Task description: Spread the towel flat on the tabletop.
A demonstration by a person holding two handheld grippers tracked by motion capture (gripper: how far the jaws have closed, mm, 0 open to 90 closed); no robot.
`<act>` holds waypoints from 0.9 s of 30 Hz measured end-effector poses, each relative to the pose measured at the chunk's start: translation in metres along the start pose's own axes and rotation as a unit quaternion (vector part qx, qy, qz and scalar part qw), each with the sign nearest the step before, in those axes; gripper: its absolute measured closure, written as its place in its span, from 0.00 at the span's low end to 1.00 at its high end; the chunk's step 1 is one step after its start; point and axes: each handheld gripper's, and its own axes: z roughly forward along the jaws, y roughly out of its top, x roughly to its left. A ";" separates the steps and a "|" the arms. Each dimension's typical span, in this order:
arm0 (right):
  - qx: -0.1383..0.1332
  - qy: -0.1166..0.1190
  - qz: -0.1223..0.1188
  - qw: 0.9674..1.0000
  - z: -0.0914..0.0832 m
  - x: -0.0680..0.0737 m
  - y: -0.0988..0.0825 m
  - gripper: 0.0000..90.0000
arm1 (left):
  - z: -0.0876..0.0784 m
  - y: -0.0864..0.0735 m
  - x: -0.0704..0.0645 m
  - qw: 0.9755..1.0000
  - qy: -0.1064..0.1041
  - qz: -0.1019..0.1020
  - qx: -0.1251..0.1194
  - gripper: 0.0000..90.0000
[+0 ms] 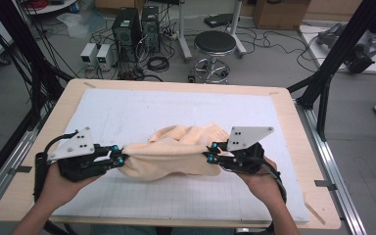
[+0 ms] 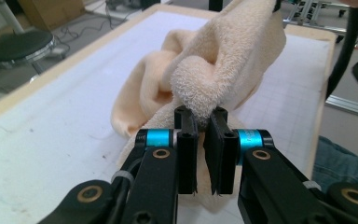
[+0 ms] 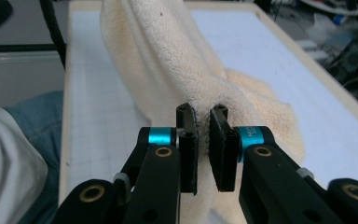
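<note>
One towel [image 1: 176,154], two hand-held grippers, one tabletop [image 1: 24,161]. The towel is a single cream terry cloth, thick and looped, bunched into soft folds; it hangs stretched between the grippers over the near half of the tabletop's white gridded mat [image 1: 127,112], its far folds resting on the mat toward the middle. The left hand-held gripper [image 1: 121,159] is clamped on the towel's left end, black jaws pinching a rounded fold in the left gripper view [image 2: 200,100]. The right hand-held gripper [image 1: 209,156] is clamped on the right end, the cloth's edge caught between its jaws [image 3: 203,116]. The towel's corners and hem are lost in the folds, and its underside is hidden. The tabletop's near edge is cut off by the person's forearms.
</note>
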 end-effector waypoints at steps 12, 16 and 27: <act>0.054 0.027 0.032 0.998 0.031 -0.014 -0.025 0.91 | 0.042 -0.049 0.006 0.998 -0.016 -0.049 0.046 0.91; 0.104 0.031 0.087 0.990 0.058 -0.028 -0.065 0.91 | 0.070 -0.069 0.009 0.995 -0.021 -0.064 0.070 0.91; 0.112 0.010 0.133 0.985 0.060 -0.045 -0.104 0.91 | 0.101 -0.081 0.018 0.994 -0.030 -0.071 0.078 0.76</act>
